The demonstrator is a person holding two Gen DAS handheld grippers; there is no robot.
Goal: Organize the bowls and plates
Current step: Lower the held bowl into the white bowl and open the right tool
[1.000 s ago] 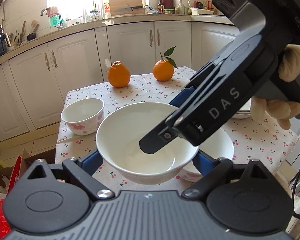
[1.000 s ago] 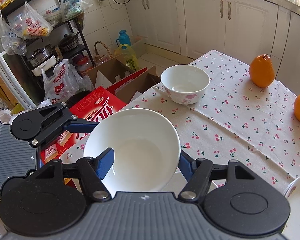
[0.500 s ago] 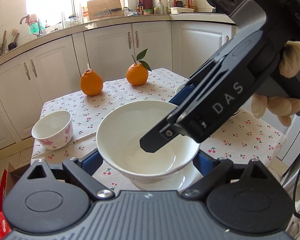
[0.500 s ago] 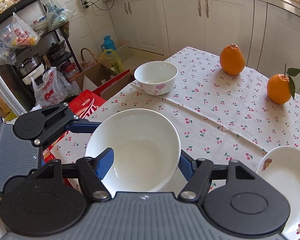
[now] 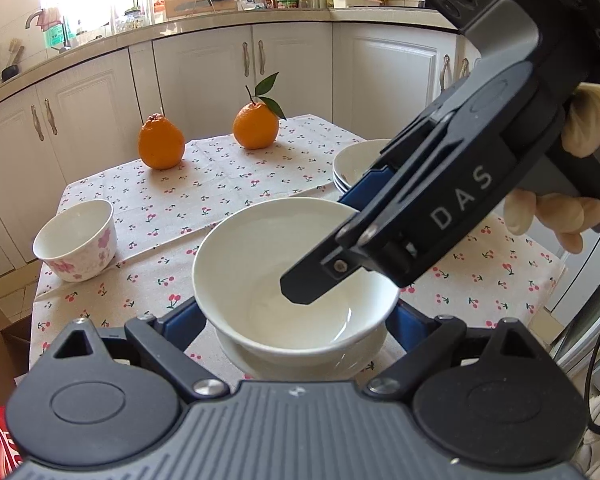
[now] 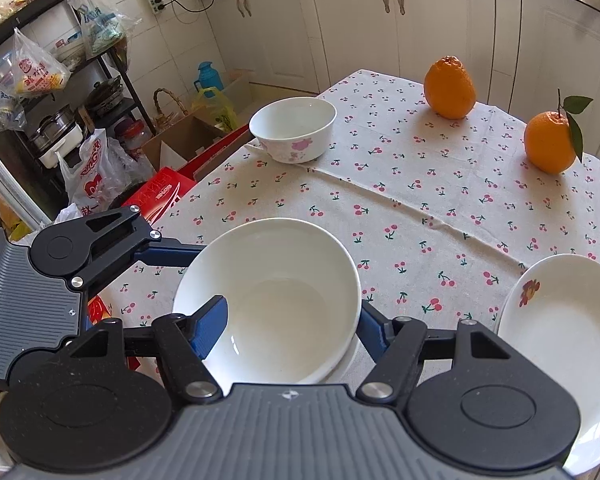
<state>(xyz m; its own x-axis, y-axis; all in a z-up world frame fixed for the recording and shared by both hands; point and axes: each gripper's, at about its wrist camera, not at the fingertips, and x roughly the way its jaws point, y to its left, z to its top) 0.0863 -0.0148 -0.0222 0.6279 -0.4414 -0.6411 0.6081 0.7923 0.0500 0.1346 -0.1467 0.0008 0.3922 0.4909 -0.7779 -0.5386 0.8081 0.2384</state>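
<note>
Both wrist views, present moment. I read "DAS" in pale capitals on the black body of the right claw (image 5: 332,240), which a gloved hand (image 5: 556,208) grips at its handle; in the left wrist view it reaches in from the upper right. One blue-padded finger (image 6: 210,326) lies inside the plain white bowl (image 6: 272,300) against its wall, the other outside the rim on the opposite side, so the right claw is clamped across the bowl's wall. The left claw (image 5: 296,320) has its blue fingers (image 5: 182,320) on either flank of the same bowl, spread wide; whether its pads press the bowl I cannot tell. The bowl is round, mouth upward, its rim tilted slightly, and it sits in or just over a second white bowl (image 5: 300,364) directly beneath it on the table (image 6: 420,184), whose cloth bears a cherry print. Ahead and left of the left claw stands a small bowl with pink flowers (image 5: 76,240); ahead and right of it, a stack of white plates (image 5: 356,164); beyond, two oranges (image 5: 161,142), one with a leaf. Right of the right claw lies a white plate with a floral motif (image 6: 560,344). Left of it, off the table, are a red carton (image 6: 160,196) with white lettering I cannot make out and plastic bags (image 6: 28,68) with red characters too small to read.
</note>
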